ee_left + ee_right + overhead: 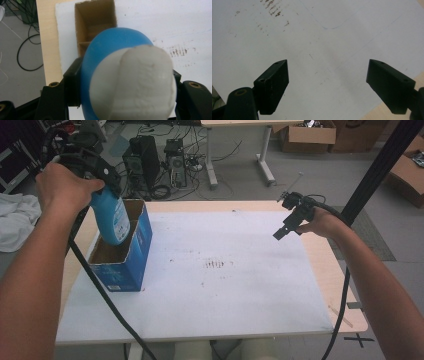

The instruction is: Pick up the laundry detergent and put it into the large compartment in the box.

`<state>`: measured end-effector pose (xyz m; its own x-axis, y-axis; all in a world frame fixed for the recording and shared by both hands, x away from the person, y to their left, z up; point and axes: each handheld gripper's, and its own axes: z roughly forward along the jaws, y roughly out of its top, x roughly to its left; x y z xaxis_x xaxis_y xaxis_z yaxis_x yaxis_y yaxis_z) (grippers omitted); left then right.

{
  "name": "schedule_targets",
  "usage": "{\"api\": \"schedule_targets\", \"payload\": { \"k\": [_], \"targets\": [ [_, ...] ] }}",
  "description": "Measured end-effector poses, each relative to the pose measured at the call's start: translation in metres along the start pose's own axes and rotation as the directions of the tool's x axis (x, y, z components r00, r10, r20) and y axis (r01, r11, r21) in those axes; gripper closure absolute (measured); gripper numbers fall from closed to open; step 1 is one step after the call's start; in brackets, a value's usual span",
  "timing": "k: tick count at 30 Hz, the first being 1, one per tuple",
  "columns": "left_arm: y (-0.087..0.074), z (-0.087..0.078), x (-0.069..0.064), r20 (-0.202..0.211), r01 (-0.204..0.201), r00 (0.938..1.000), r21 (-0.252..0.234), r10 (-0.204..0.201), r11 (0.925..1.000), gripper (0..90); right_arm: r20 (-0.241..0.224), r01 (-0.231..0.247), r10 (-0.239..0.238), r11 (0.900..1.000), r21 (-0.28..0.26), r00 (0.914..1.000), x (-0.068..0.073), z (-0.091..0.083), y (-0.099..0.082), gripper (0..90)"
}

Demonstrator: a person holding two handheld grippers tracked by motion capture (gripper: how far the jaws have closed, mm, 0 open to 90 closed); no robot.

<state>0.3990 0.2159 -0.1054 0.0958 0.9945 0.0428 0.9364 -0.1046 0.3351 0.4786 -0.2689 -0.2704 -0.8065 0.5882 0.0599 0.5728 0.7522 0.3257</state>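
My left gripper [125, 82] pinches the smooth blue plastic bottle [112, 217] below its white cap [135, 82]; likely slippery, rigid. Right gripper [327, 82] spread.

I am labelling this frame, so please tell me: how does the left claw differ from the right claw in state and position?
The left claw is shut on the blue bottle, while the right claw is open with nothing between its jaws. The left claw is raised over the open blue cardboard box, the bottle's base inside it; the right claw hangs over the bare white sheet near the table's right side. Both are black, hand-held, and trail a cable.
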Motion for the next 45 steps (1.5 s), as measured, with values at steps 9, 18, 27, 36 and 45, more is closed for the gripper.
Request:
{"api": "schedule_targets", "payload": {
  "k": [9,18,27,36,45],
  "targets": [
    [-0.005,0.020,0.009,-0.001,-0.005,1.0000,0.018,0.005,0.9998,37.8,-0.004,-0.003,0.003,1.0000,-0.001,1.0000,0.000,0.004,-0.001,18.1],
    [-0.010,0.046,0.012,-0.003,-0.021,0.9998,0.020,0.021,0.9996,37.8,0.002,-0.018,0.018,0.9998,0.003,0.9998,0.000,0.004,-0.002,18.1],
    [-0.021,0.085,0.013,0.006,-0.035,0.9994,0.036,0.034,0.9987,37.8,-0.007,-0.011,0.011,0.9999,0.010,0.9999,0.003,0.010,-0.002,18.1],
    [-0.032,0.112,0.019,0.011,-0.029,0.9995,0.036,0.028,0.9989,37.8,-0.006,-0.017,0.018,0.9998,0.009,0.9998,0.003,0.010,-0.003,18.1],
    [-0.043,0.138,0.022,0.002,-0.034,0.9994,0.048,0.034,0.9983,37.8,-0.003,-0.032,0.032,0.9994,0.011,0.9995,0.002,0.009,-0.006,18.0]
  ]
}}
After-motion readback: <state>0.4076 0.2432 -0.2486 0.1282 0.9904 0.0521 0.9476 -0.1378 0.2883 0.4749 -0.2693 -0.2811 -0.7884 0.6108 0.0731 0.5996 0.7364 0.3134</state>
